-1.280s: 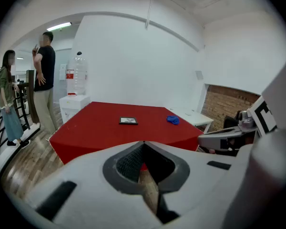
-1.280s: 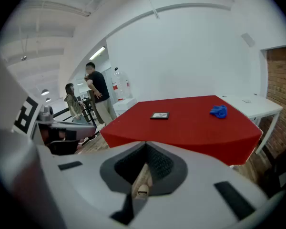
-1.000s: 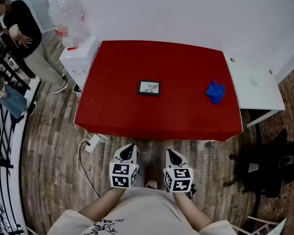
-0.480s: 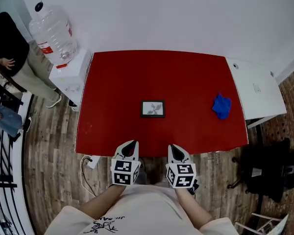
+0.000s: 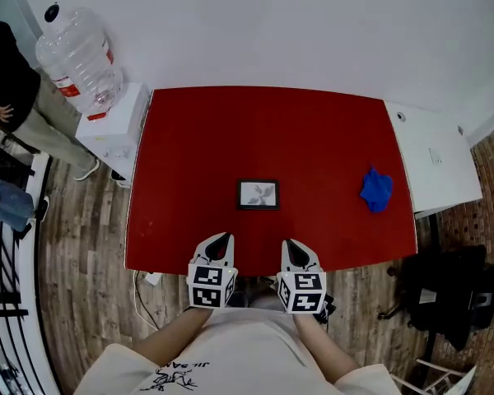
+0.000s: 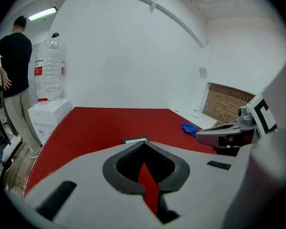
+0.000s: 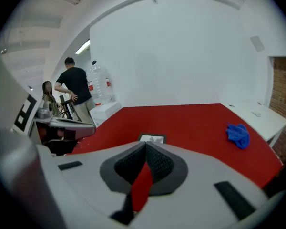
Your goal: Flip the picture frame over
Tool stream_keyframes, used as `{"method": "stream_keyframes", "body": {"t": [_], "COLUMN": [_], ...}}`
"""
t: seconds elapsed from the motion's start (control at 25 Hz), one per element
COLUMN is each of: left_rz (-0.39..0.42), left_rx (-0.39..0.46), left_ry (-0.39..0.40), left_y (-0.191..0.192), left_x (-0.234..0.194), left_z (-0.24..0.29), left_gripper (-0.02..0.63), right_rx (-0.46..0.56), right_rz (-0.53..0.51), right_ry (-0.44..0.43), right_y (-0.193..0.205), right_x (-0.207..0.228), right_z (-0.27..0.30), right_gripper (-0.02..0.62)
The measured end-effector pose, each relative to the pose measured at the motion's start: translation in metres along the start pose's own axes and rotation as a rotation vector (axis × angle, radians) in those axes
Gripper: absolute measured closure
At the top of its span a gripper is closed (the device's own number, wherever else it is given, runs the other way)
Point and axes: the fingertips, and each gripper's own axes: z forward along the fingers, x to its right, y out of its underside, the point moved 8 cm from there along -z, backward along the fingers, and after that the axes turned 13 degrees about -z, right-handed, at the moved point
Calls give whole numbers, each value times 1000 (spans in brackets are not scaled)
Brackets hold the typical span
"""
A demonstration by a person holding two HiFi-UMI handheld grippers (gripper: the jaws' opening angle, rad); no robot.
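Picture frame (image 5: 258, 194) ahead of left hand-held gripper (image 5: 221, 239), apart

One picture frame (image 5: 258, 194), one cloth (image 5: 376, 189), one bottle (image 5: 78, 60), two tools (image 5: 221, 239) (image 5: 290, 243)

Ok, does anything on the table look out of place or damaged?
Nothing stands out. The frame lies flat, picture side up, roughly square to the table edge, with no visible damage. A crumpled blue cloth sits near the right edge, clear of the frame.

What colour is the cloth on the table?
The cloth is blue, clearest in the head view.
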Motion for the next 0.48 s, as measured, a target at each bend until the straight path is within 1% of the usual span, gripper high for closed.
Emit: {"method": "stream_keyframes", "body": {"t": [0.24, 0.48], "left_rz": [-18, 3], "left_rx": [-13, -57], "left_ry": [-34, -23], "left_y": [-9, -12], "left_x": [-4, 4], "left_z": [19, 51], "left_gripper": [601, 600], "right_rx": [-9, -28], "right_rz": [-24, -14], "right_ry": [-27, -43], "right_y": [-13, -12], "right_x": [16, 34], "right_z": [23, 37], "right_gripper": [591, 590]}}
